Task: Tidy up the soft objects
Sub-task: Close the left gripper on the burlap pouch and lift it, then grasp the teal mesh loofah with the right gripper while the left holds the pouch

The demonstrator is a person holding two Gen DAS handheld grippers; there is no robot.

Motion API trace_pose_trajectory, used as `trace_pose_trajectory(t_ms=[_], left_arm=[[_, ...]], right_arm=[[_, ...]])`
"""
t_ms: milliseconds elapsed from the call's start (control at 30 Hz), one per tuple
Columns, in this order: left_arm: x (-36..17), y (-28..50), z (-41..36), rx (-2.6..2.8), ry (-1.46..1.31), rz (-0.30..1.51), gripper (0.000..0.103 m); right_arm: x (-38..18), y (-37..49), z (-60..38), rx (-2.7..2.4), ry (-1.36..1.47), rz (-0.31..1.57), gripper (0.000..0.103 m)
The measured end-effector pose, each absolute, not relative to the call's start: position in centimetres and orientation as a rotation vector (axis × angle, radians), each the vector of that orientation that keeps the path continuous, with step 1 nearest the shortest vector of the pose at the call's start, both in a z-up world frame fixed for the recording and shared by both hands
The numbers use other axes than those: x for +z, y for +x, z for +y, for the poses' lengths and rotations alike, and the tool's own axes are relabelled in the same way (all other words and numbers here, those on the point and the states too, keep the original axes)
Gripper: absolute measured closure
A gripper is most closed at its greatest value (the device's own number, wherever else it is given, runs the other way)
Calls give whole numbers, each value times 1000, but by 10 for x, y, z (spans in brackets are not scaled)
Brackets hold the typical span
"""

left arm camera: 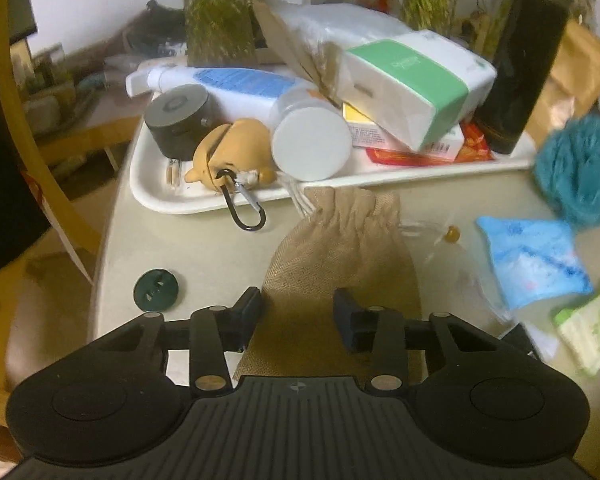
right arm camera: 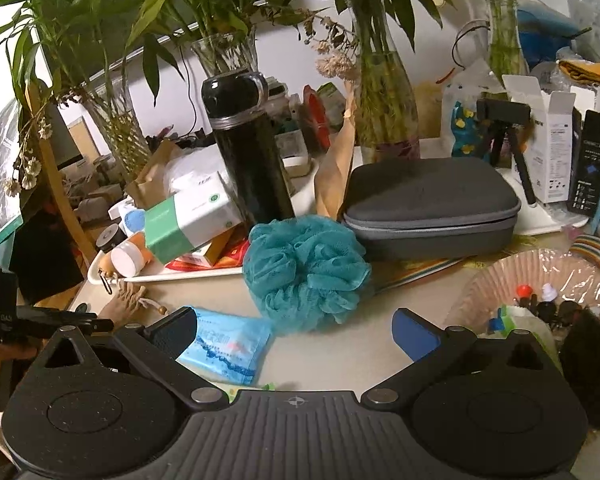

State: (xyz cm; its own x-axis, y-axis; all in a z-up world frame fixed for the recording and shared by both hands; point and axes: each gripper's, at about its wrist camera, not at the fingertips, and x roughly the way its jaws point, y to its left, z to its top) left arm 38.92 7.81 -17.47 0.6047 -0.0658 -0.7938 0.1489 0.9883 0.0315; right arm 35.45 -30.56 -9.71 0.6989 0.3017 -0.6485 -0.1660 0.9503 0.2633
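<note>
Left gripper (left arm camera: 296, 312), lower centre of the frame: jaws narrowed around the tan burlap drawstring pouch (left arm camera: 340, 248) on the tabletop (left arm camera: 204, 248), contact unclear. Right gripper (right arm camera: 296, 332): wide, empty.

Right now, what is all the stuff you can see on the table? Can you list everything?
burlap pouch: one, tan, table, between the left fingers
bath pouf: one, teal, table, beside the tray
tissue pack: one, blue, table, in front of the pouf
tray: one, white, behind the pouch
tissue box: one, white and green, stacked on the tray
flask: one, black, upright on the tray
jar: one, white lid, lying on the tray
case: one, grey, zipped, behind the pouf
left gripper: one, black, pads against the pouch
right gripper: one, black, open, holding nothing
</note>
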Motion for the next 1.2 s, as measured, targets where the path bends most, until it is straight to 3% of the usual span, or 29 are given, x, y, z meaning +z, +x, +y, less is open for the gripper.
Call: trace_pose_trajectory(t_ms=[167,367,833,1200], left_arm=[[-173,387,71,-120,128,920,97],[-160,379,66,-51,100,890,99],[-56,312,60,-80,-7,633,99],[-22,258,68,-101,-99,542,99]], right_arm=[[-96,355,-310,239,198,754,0],[-92,349,-307,209,128,675,0],[-97,345,-291,287,8,555,0],[-103,343,-272,356,-102,505,1]])
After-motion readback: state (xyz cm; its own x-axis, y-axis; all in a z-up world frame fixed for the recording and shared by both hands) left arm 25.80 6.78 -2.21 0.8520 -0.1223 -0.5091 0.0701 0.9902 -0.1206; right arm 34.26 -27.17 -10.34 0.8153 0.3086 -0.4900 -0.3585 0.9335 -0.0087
